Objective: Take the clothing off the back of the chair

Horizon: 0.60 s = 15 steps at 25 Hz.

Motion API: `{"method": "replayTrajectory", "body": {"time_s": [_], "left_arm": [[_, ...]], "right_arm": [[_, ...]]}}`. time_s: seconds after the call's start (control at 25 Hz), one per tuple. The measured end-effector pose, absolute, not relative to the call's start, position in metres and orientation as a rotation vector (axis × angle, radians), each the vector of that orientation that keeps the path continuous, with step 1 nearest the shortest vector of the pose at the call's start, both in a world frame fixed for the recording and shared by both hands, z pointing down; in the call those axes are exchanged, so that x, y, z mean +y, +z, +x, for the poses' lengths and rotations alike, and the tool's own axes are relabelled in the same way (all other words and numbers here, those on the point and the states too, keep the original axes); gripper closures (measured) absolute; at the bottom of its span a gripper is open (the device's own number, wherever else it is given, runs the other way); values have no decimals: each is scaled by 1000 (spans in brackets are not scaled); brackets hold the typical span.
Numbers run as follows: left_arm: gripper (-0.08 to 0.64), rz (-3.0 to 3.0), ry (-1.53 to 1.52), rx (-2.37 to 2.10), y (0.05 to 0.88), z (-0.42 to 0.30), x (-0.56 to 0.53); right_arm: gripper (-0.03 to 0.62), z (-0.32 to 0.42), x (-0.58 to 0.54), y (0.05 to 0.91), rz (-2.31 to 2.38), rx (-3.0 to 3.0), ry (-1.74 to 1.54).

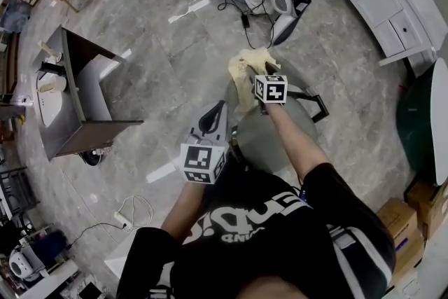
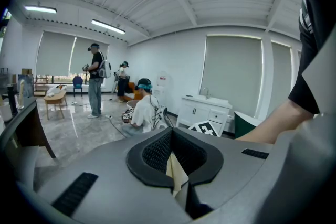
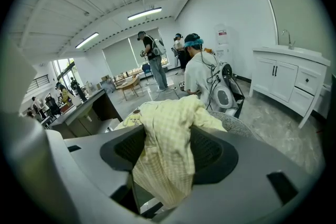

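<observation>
Yellow checked clothing (image 3: 173,113) lies over grey chair back (image 3: 239,124); right tongs (image 3: 168,153) spread wide around it, left tongs (image 2: 175,164) pinching a fold.

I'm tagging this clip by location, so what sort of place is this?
Probably an open office or lab: a seated person wearing headgear, a white sink cabinet, roller blinds and ceiling strip lights.

My left gripper (image 1: 212,115): jaws pinched on clothing (image 2: 176,173).
My right gripper (image 1: 260,72): jaws wide apart, forearm stretched ahead.
</observation>
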<state>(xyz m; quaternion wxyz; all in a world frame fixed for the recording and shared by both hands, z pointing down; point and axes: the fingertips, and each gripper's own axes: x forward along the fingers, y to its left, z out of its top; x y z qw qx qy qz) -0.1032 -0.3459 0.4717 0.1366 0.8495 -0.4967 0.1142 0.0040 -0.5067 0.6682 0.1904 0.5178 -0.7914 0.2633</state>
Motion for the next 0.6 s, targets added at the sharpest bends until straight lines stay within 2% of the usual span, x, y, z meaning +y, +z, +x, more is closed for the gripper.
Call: {"method": "replayTrajectory", "body": {"time_s": [0.24, 0.6], "left_arm": [[545, 2450, 330, -1434, 477, -104, -345], [545, 2427, 330, -1437, 483, -102, -341]], "right_arm": [[447, 0, -503, 670, 1407, -2225, 697], [476, 5, -501, 664, 1369, -2213, 690]]}}
